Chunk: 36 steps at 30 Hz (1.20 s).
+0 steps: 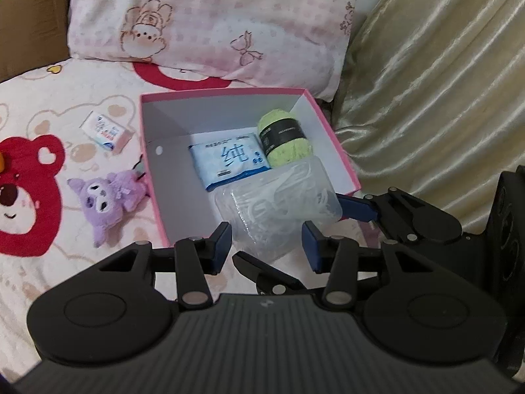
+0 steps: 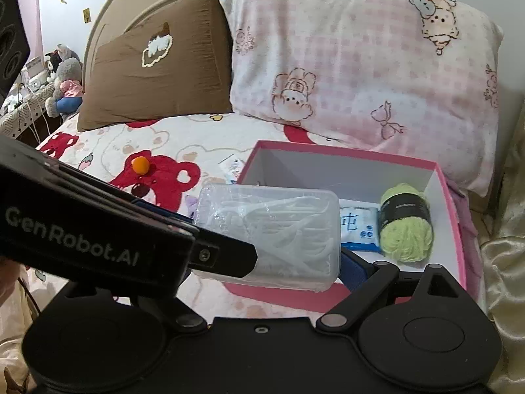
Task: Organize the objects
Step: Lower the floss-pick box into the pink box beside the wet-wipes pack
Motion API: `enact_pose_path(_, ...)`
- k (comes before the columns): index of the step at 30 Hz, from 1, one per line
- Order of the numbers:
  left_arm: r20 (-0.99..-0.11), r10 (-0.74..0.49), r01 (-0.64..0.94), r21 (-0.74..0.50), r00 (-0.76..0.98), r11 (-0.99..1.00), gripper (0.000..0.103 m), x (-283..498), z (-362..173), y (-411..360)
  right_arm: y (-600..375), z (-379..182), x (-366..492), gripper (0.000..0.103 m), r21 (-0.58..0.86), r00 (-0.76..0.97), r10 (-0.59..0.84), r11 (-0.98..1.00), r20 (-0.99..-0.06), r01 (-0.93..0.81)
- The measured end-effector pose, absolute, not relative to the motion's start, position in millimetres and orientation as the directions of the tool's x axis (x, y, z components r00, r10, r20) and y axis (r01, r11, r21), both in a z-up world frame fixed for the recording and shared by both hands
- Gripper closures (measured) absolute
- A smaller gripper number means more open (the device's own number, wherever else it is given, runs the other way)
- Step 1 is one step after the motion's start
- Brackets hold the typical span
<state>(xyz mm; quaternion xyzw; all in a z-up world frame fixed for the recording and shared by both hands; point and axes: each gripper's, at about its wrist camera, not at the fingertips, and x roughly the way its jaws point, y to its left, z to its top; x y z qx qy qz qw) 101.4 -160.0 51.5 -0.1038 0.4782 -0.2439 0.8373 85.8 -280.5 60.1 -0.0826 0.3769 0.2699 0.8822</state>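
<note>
We see one clear plastic case [image 2: 267, 238] of white floss picks held above the near edge of the pink box [image 1: 331, 134], over the bed. Both claws grip it together: the left claw [image 1: 267, 246] has its blue pads against the case's two sides, and the right claw [image 2: 262, 262] is clamped on it too, one blue pad [image 2: 352, 271] pressing its right end, though the left claw hides the other pad there. Inside the box lie one blue-and-white tissue pack [image 1: 228, 162] and one green yarn ball [image 1: 283, 139], side by side and touching. Left of the box on the bear-print bedsheet [image 1: 39, 124] are one purple plush toy [image 1: 110, 200], one small white packet [image 1: 106, 131] and, farther off, one small orange ball [image 2: 141, 165]. Two pillows stand behind: one pink pillow [image 2: 361, 65], one brown pillow [image 2: 157, 62].
</note>
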Motion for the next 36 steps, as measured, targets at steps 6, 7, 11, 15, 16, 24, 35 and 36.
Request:
enact_pose_path(6, -0.735, -0.534, 0.323, -0.43, 0.417, 0.843, 0.058, 111.3, 43.5, -175.2, -295.2, 58.6, 99.6, 0.008, 0.064, 0.562, 0.411, 0.843, -0.718, -0.534)
enact_pose_path(7, -0.735, -0.536, 0.338, -0.423, 0.414, 0.841, 0.058, 113.8, 42.3, -179.3, -298.5, 57.5, 103.6, 0.008, 0.072, 0.557, 0.411, 0.845, -0.721, -0.53)
enact_pose_path(11, -0.736, -0.556, 0.334, -0.451, 0.386, 0.828, 0.058, 129.0, 34.6, -189.0, -312.0, 53.7, 121.9, 0.008, 0.115, 0.528, 0.428, 0.844, -0.733, -0.525)
enact_pose_path(15, -0.743, -0.566, 0.294, -0.486, 0.358, 0.823, 0.058, 148.5, 22.9, -198.3, -320.8, 47.6, 141.0, 0.008, 0.126, 0.512, 0.423, 0.848, -0.748, -0.515)
enact_pose_path(16, -0.747, -0.564, 0.285, -0.488, 0.352, 0.825, 0.058, 153.0, 19.9, -201.2, -322.3, 44.9, 147.1, 0.008, 0.132, 0.503, 0.421, 0.848, -0.755, -0.512)
enact_pose_path(24, -0.798, -0.532, 0.178, -0.502, 0.283, 0.847, 0.057, 184.5, -16.1, -217.8, -328.7, 12.5, 189.1, 0.009, 0.212, 0.368, 0.403, 0.861, -0.838, -0.461)
enact_pose_path(35, -0.827, -0.516, 0.066, -0.515, 0.223, 0.854, 0.057, 213.2, -62.3, -228.5, -329.1, -31.3, 229.1, 0.009, 0.241, 0.26, 0.378, 0.867, -0.889, -0.437)
enact_pose_path(36, -0.826, -0.519, 0.055, -0.521, 0.219, 0.852, 0.056, 214.2, -66.4, -228.0, -328.1, -34.9, 230.3, 0.009, 0.238, 0.255, 0.373, 0.868, -0.892, -0.437)
